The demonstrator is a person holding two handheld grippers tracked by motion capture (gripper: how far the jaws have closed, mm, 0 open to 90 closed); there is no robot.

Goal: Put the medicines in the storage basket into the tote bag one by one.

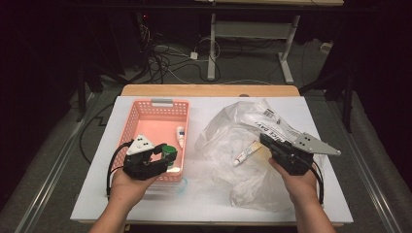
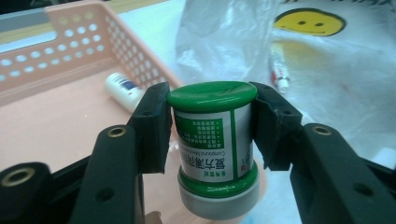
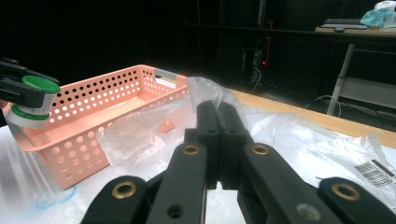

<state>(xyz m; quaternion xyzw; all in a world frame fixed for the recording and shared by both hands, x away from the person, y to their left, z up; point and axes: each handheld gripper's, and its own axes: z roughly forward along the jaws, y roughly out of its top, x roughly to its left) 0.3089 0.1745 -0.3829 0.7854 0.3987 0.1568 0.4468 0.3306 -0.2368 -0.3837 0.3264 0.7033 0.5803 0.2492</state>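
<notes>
My left gripper [image 1: 167, 154] is shut on a small jar [image 2: 212, 135] with a green lid and a green-and-white label. It holds the jar upright over the near right corner of the pink perforated basket [image 1: 158, 103]. A small white bottle [image 1: 180, 136] lies inside the basket. To the right, a crumpled clear plastic bag [image 1: 233, 126] is spread on the table with a white tube [image 1: 245, 154] in it. My right gripper [image 3: 217, 109] is shut, its tips pinching a raised fold of the bag. The left gripper with the jar [image 3: 32, 100] also appears at the far left of the right gripper view.
A white mat [image 1: 194, 194] covers the table, whose wooden edge [image 1: 209, 90] shows at the back. The bag carries a yellow smiley print [image 2: 308, 21] and a barcode label [image 1: 271, 114]. Desk legs [image 1: 212, 48] and cables [image 1: 160, 58] stand on the floor beyond.
</notes>
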